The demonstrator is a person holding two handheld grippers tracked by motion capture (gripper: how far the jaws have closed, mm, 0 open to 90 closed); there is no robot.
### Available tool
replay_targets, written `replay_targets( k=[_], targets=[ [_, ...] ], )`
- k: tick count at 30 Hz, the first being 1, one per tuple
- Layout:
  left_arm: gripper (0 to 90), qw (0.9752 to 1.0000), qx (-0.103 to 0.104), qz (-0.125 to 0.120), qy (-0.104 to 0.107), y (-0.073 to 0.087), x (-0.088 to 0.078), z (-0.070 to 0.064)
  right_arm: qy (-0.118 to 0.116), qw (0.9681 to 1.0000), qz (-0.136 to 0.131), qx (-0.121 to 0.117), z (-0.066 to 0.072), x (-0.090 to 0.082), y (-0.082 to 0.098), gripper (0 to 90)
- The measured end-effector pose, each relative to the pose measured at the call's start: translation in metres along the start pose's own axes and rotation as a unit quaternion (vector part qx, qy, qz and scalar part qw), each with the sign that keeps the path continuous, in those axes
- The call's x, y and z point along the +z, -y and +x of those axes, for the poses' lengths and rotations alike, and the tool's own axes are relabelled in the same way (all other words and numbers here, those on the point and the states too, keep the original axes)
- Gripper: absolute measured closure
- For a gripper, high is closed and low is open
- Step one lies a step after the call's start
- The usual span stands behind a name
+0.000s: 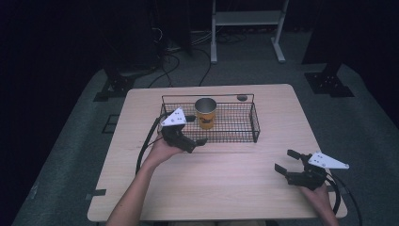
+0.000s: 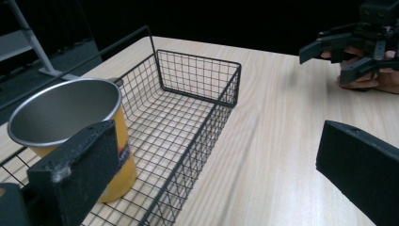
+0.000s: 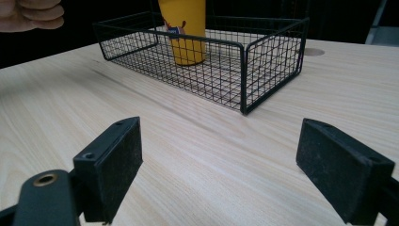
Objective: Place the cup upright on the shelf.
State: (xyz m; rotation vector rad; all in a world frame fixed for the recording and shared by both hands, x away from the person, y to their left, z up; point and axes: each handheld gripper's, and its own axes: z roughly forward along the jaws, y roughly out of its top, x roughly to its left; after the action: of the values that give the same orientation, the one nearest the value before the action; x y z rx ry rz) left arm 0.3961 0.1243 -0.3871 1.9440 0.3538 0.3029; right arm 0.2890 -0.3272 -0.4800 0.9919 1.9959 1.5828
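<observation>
Yellow cup (image 1: 205,113) with a metal inside, upright in the left half of a black wire basket (image 1: 235,136) at the far middle of a pale wooden table (image 1: 226,188). Left gripper (image 1: 194,130) held at the basket's near left corner, jaws spread wide and gripping nothing; from its own camera, one jaw just in front of the cup (image 2: 70,132), the other out over bare wood beside the basket (image 2: 197,80). Right gripper (image 1: 288,161) low at the table's near right corner, well apart from the basket, jaws likewise released and empty, pointed toward basket (image 3: 202,61) and cup (image 3: 184,28).
</observation>
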Motion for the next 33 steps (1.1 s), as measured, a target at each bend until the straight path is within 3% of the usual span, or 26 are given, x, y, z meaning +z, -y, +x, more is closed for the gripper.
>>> replay_targets(
  k=[14, 20, 33],
  targets=[
    [0.0, 1.0000, 0.002, -0.004, 0.008, 0.014, -0.006, -0.020, 0.001, 1.0000, 0.001, 0.000, 0.000, 0.000, 0.000, 13.9],
    [0.0, 0.9999, -0.003, 0.003, 0.012, 0.018, -0.007, -0.022, 0.001, 1.0000, 0.000, -0.001, 0.000, 0.000, 0.000, 13.9],
    [0.0, 0.9999, -0.001, -0.010, 0.009, 0.026, -0.017, -0.036, 0.002, 1.0000, 0.000, 0.000, 0.000, 0.000, 0.000, 13.9]
  ],
)
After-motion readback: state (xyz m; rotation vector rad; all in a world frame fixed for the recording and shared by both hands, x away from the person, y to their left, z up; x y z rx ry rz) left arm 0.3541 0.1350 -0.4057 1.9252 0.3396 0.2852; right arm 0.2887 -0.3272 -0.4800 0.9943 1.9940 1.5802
